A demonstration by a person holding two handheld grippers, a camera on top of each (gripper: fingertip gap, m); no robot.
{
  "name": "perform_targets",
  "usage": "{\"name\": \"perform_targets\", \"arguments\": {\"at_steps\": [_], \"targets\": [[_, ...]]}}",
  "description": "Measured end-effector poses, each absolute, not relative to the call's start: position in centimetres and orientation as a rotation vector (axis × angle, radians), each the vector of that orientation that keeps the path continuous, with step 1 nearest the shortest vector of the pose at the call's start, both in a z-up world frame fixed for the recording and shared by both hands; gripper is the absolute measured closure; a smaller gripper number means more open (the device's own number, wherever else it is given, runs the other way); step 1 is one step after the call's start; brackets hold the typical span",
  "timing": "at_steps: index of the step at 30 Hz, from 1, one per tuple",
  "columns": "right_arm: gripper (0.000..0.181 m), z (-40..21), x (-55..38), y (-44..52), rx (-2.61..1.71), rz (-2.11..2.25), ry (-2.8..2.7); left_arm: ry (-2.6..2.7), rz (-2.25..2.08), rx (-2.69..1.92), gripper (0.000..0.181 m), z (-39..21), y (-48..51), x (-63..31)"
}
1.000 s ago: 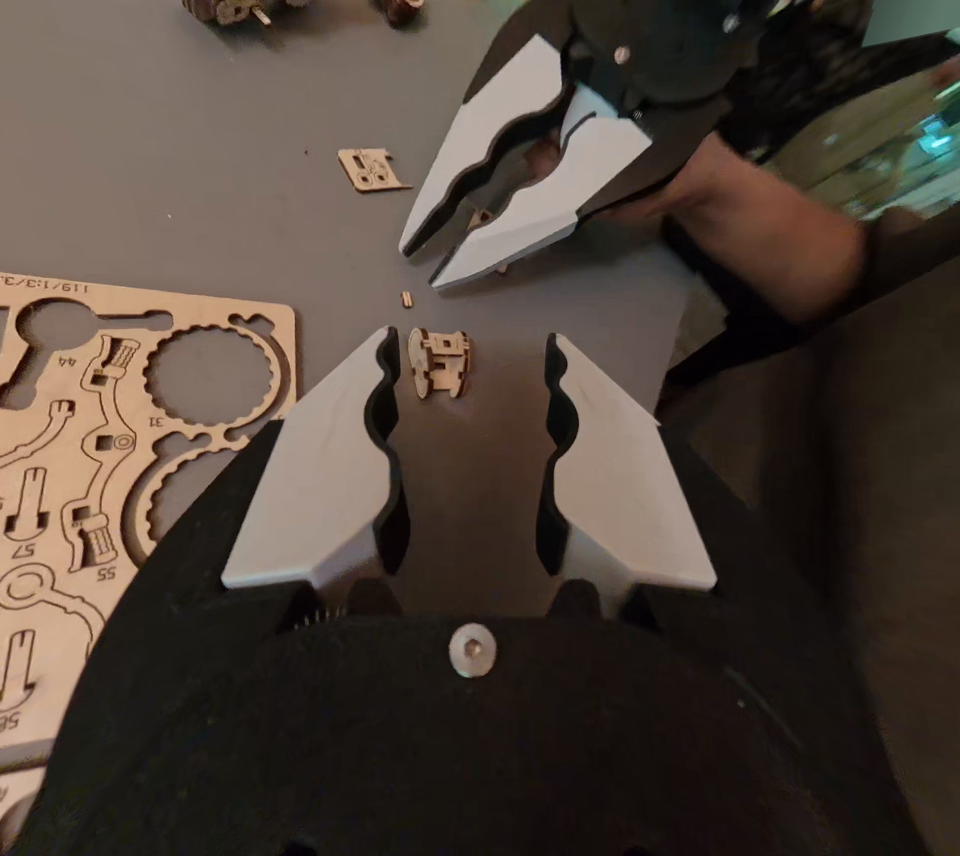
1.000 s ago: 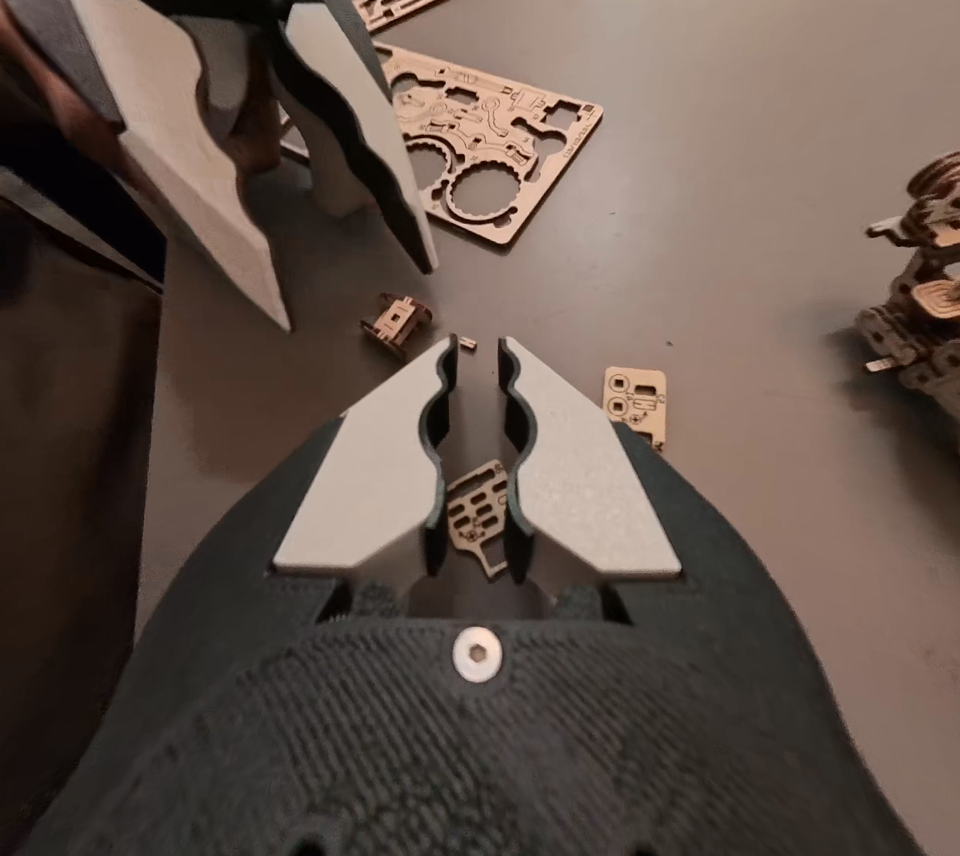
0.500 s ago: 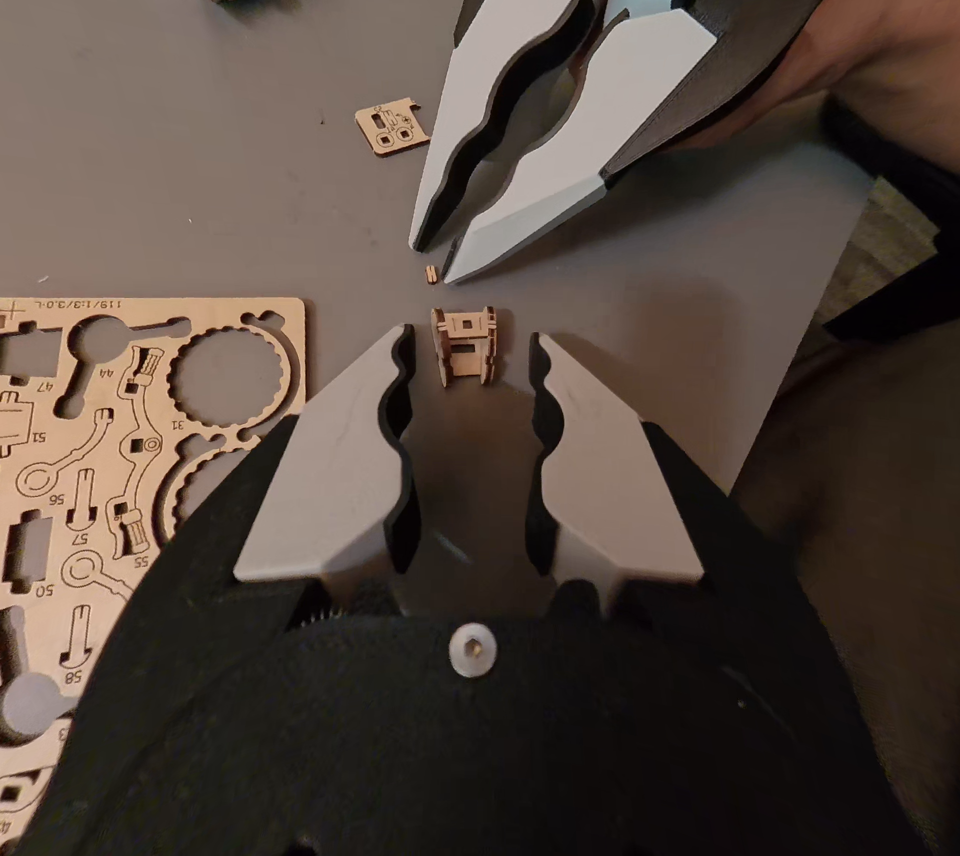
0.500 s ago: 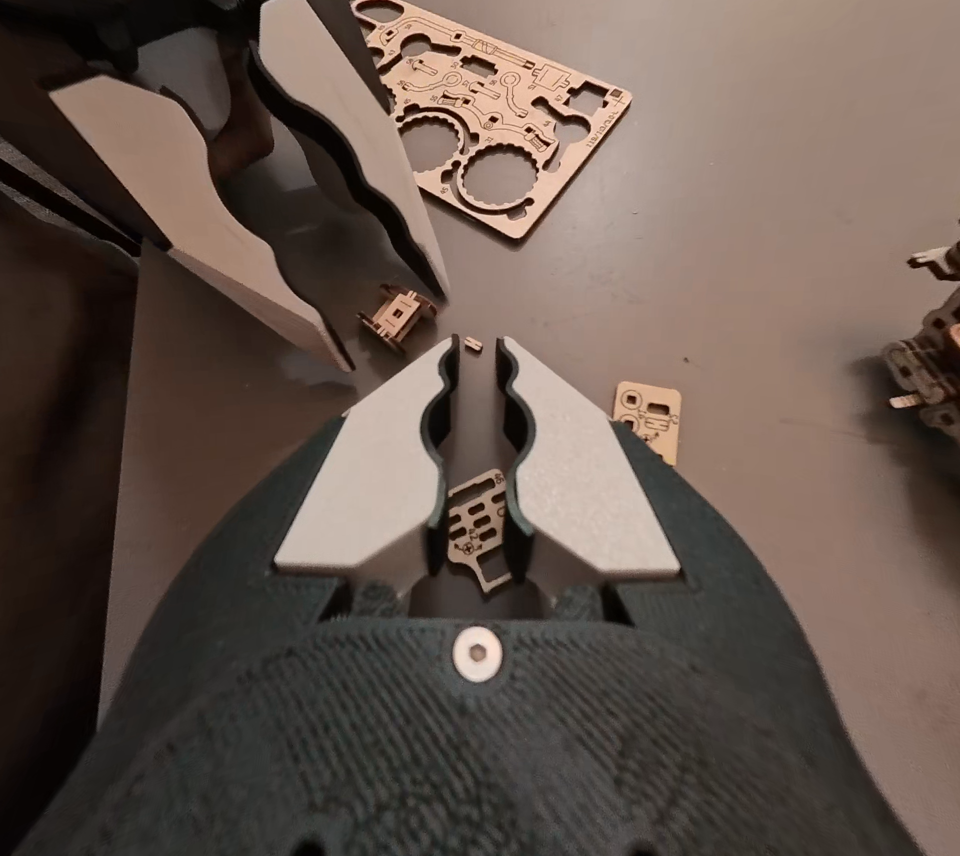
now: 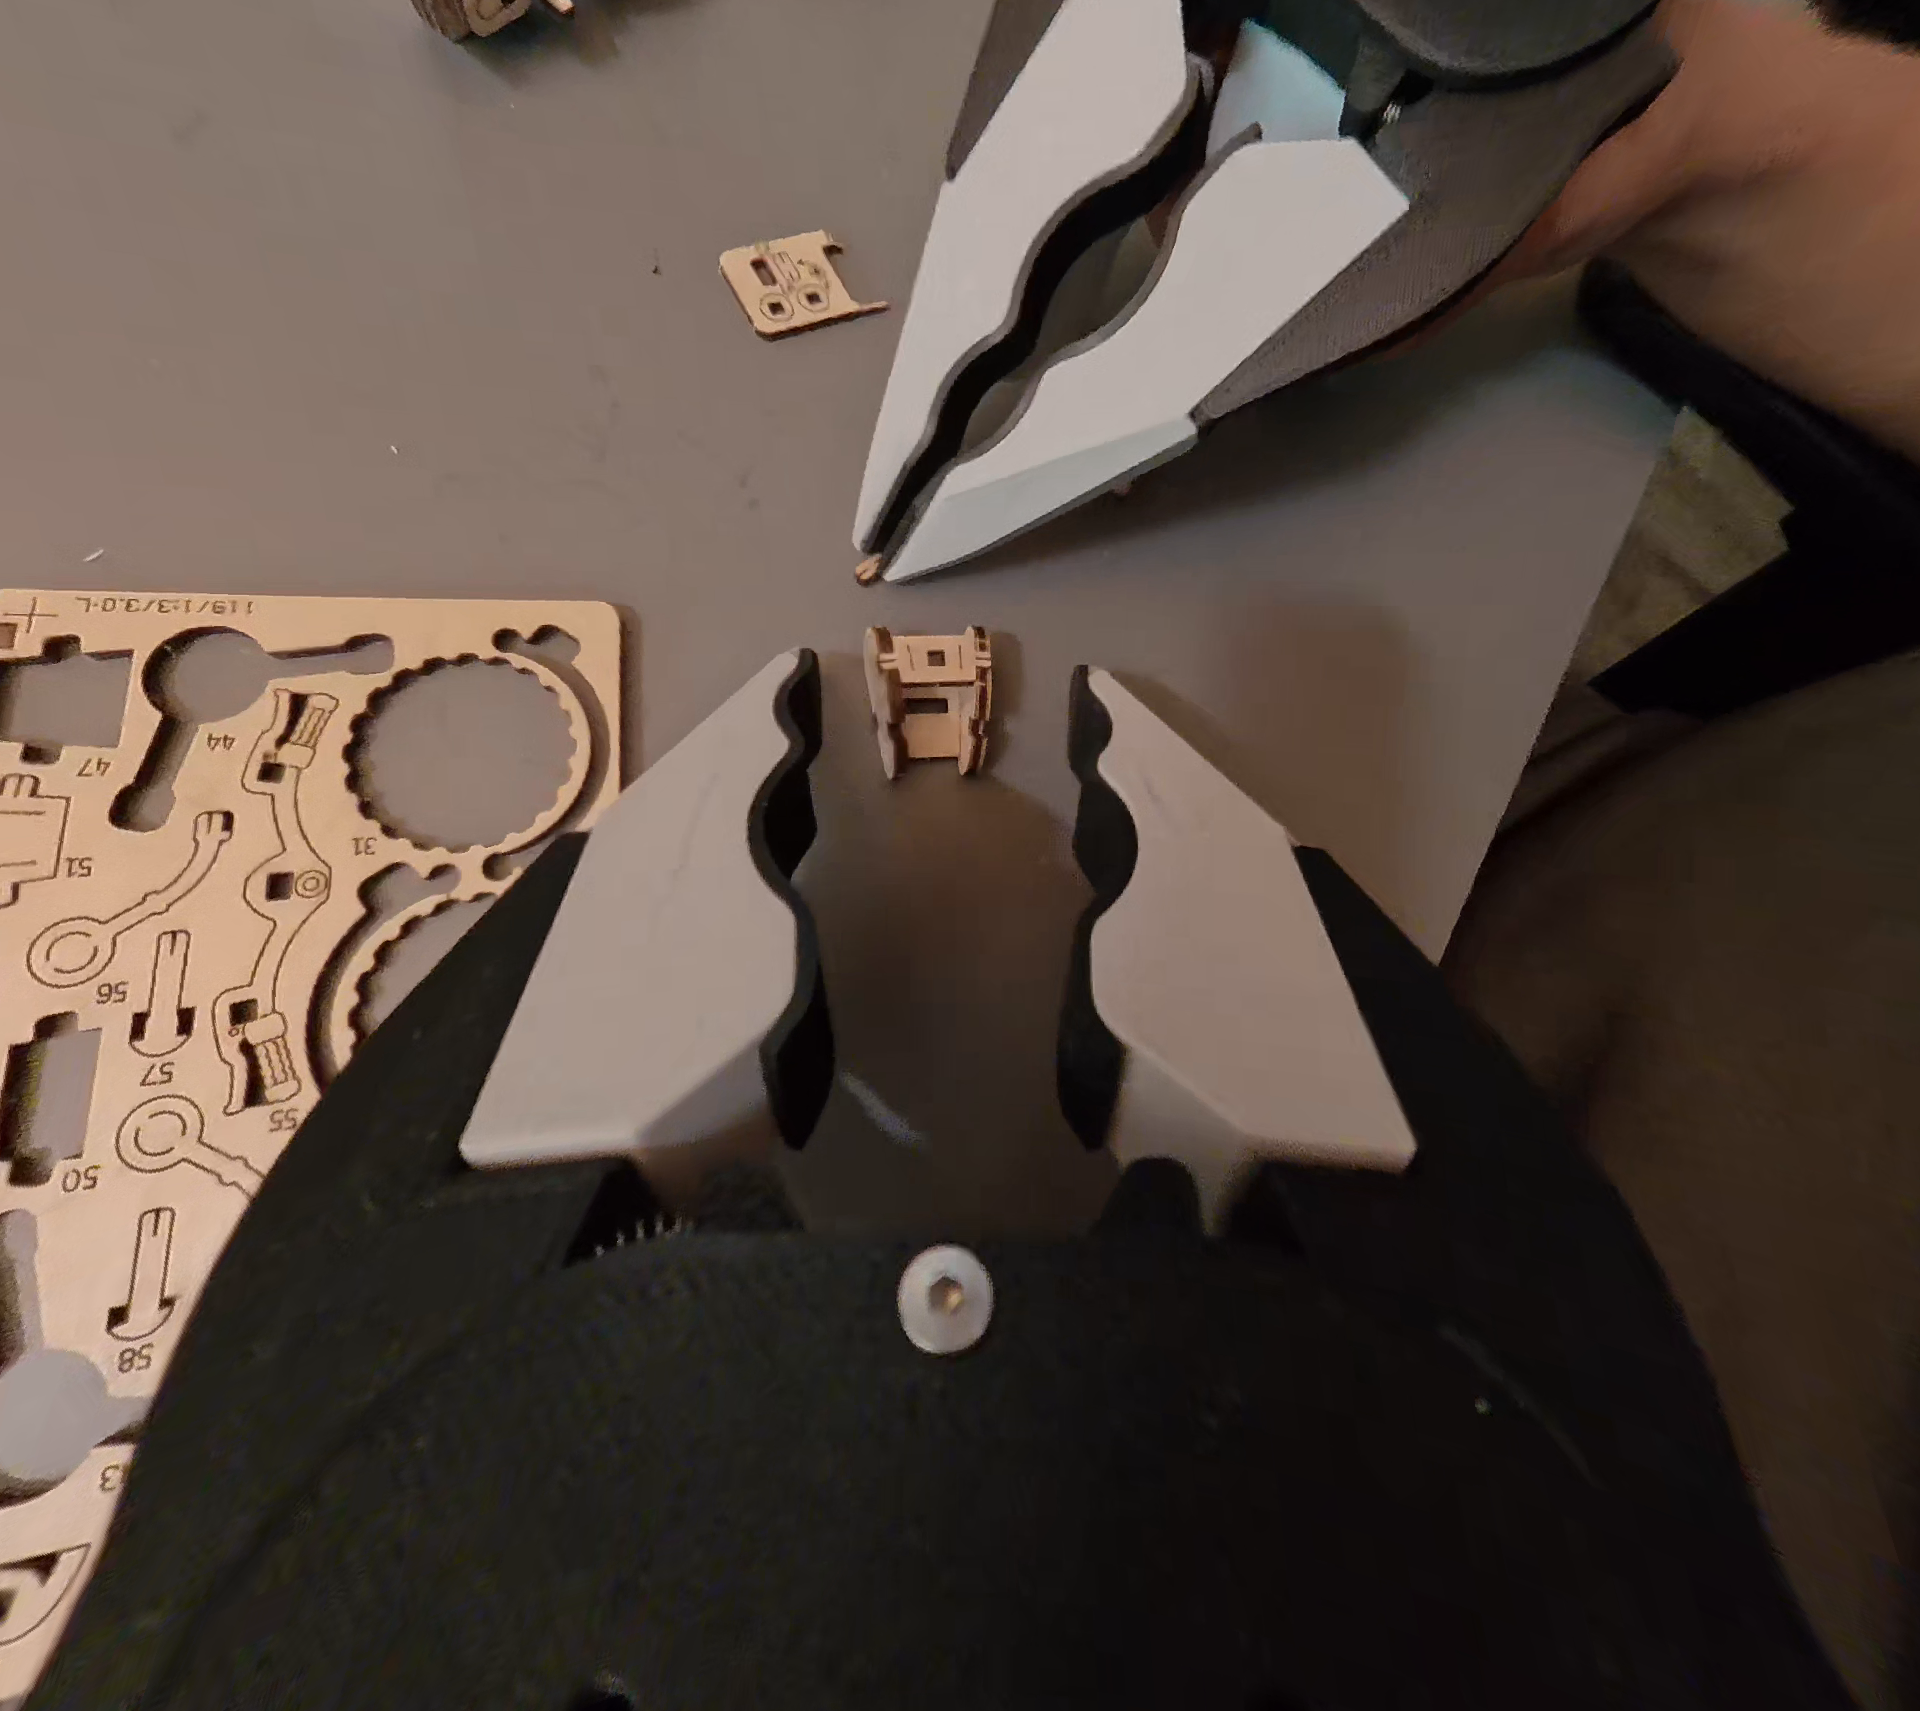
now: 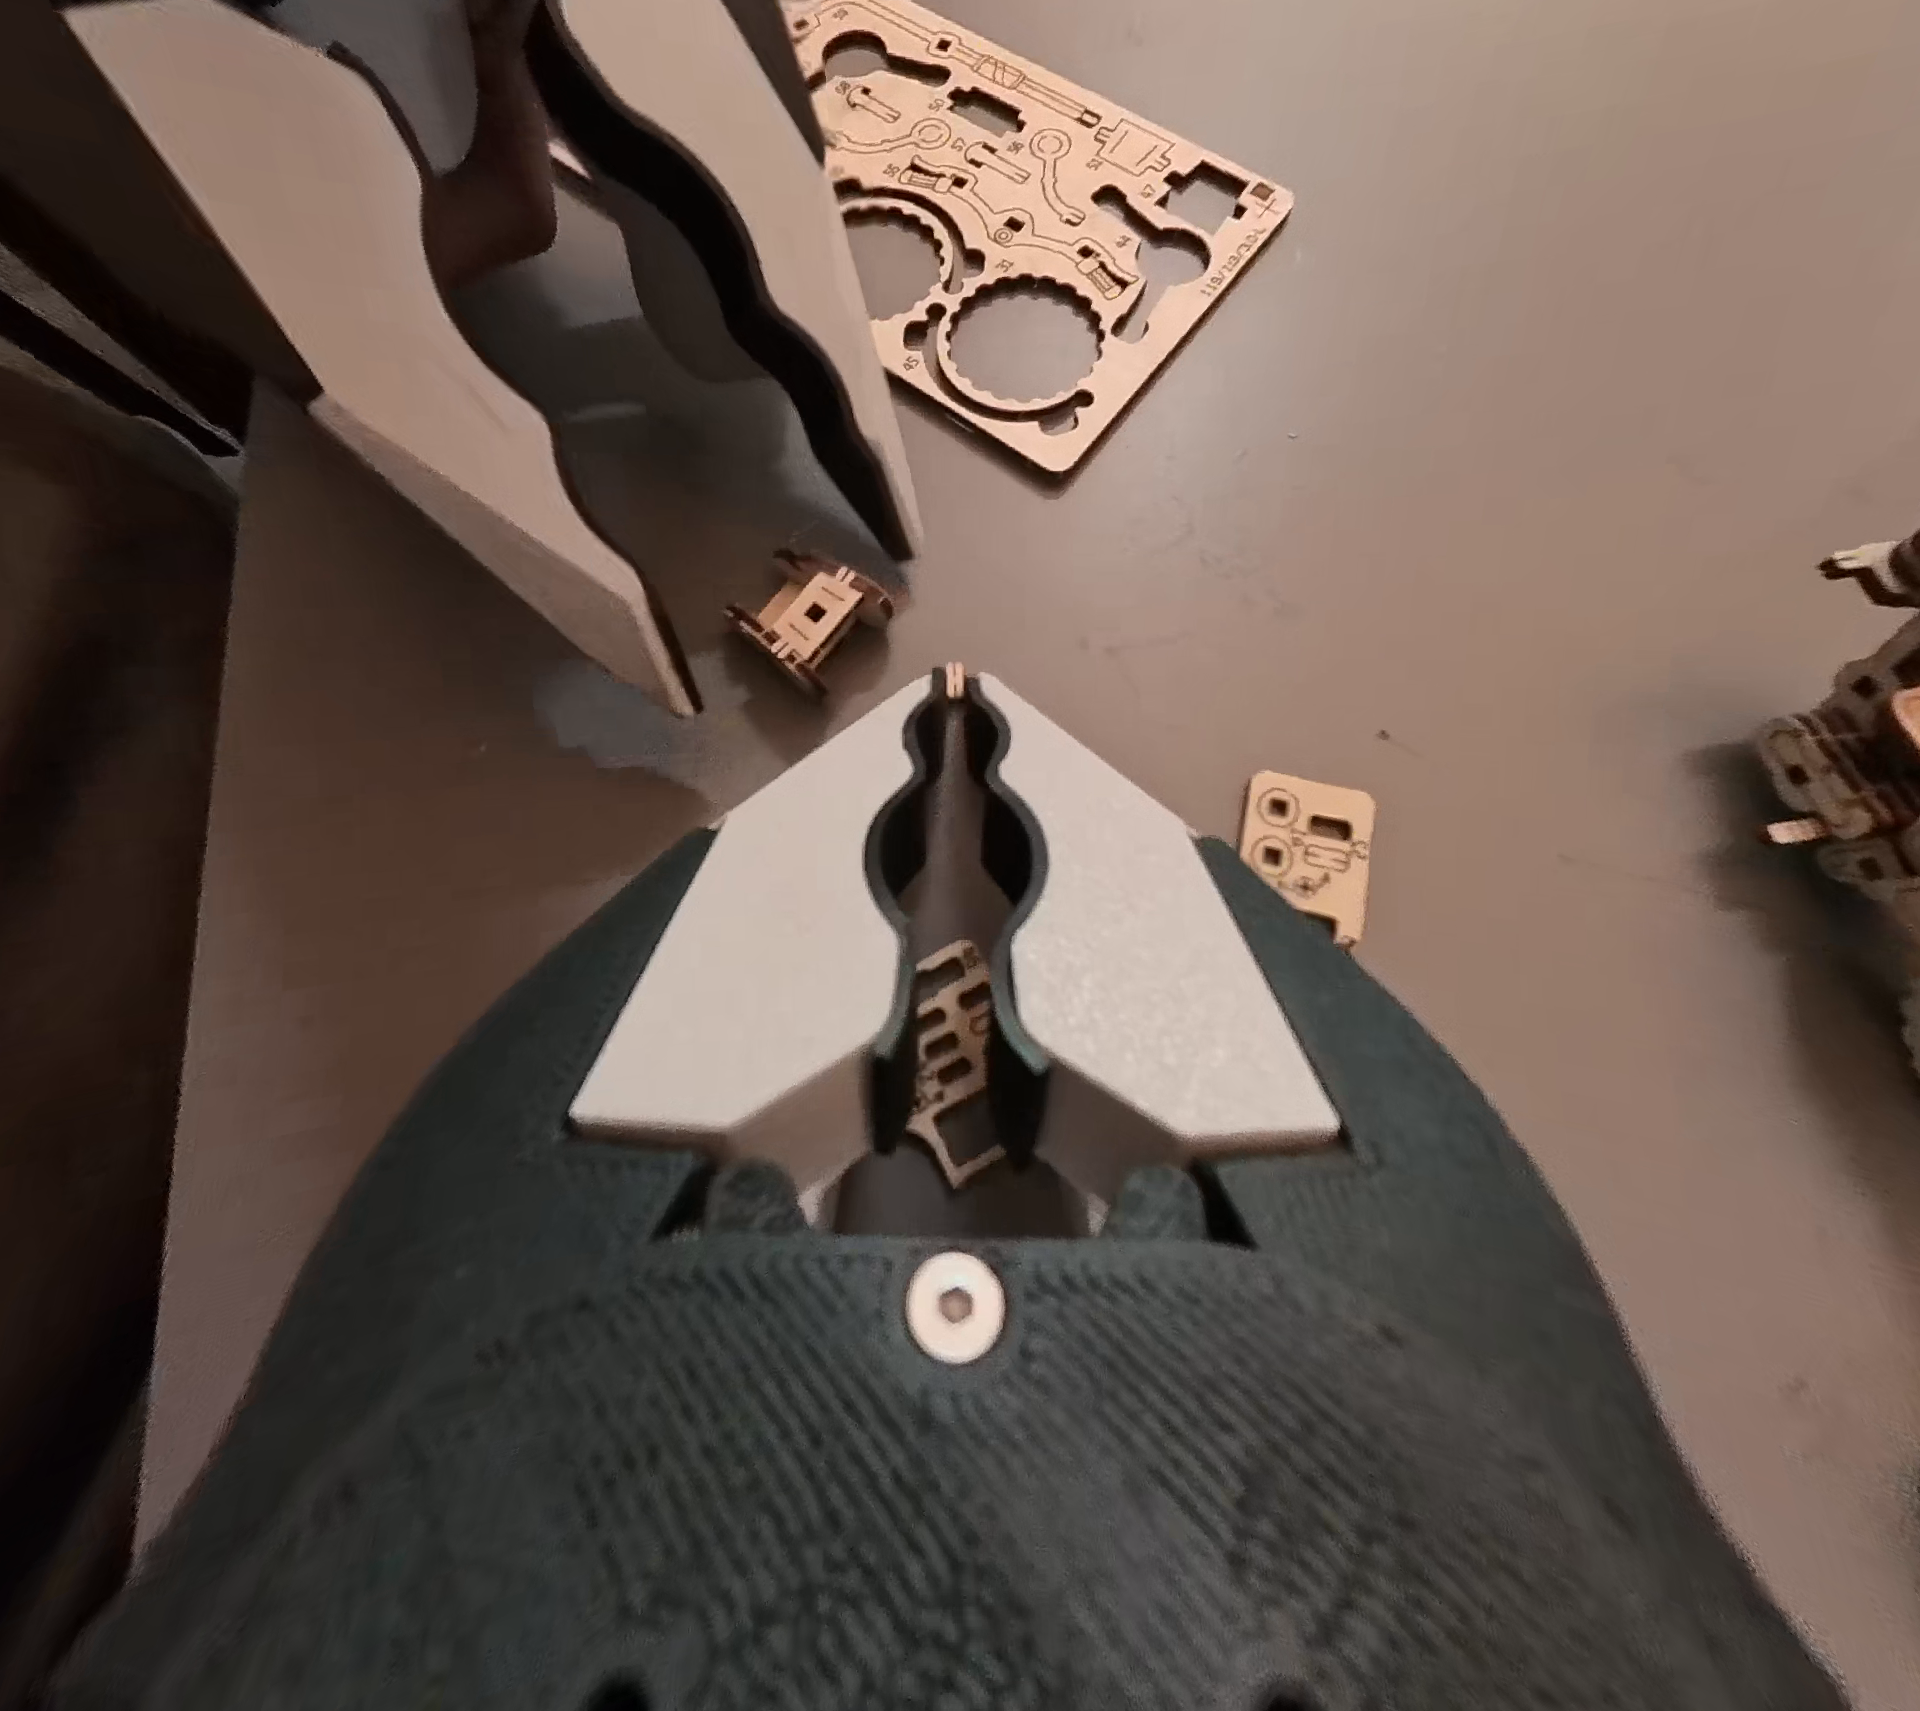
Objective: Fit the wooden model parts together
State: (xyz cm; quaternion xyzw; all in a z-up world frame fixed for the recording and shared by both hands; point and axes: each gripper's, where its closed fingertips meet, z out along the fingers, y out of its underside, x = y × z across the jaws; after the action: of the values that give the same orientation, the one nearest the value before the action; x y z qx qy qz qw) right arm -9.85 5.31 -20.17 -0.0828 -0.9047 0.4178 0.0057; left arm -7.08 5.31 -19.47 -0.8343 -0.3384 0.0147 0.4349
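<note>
The right gripper (image 6: 954,680) has closed its fingers (image 6: 1091,882) on the tiny wooden peg (image 6: 953,677) since half a second ago.

The wooden parts sheet (image 5: 312,830) bears small engraved markings.

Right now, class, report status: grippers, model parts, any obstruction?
Left gripper open around small wooden block. Right gripper shut on tiny peg. Nothing between them.

Left tongs (image 5: 940,674) spread wide, tips low over the tabletop (image 5: 416,311). Right tongs (image 6: 954,685) pinched together at the tips, angled down opposite them, held by a hand (image 5: 1714,186).
</note>
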Motion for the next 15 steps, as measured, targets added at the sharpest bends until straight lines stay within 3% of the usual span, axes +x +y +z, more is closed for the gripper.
{"name": "perform_targets", "arguments": {"at_steps": [5, 15], "targets": [[0.18, -18.2, -9.6, 5.4, -0.249, 1.433, -2.733, -0.949, -0.233, -1.766, 0.134, -16.3, 4.9, -7.9], [0.181, -13.3, -7.3, 4.0, -0.026, 1.661, -2.504, -1.045, -0.78, -1.292, 0.169, -13.4, 4.3, -7.8]]}}
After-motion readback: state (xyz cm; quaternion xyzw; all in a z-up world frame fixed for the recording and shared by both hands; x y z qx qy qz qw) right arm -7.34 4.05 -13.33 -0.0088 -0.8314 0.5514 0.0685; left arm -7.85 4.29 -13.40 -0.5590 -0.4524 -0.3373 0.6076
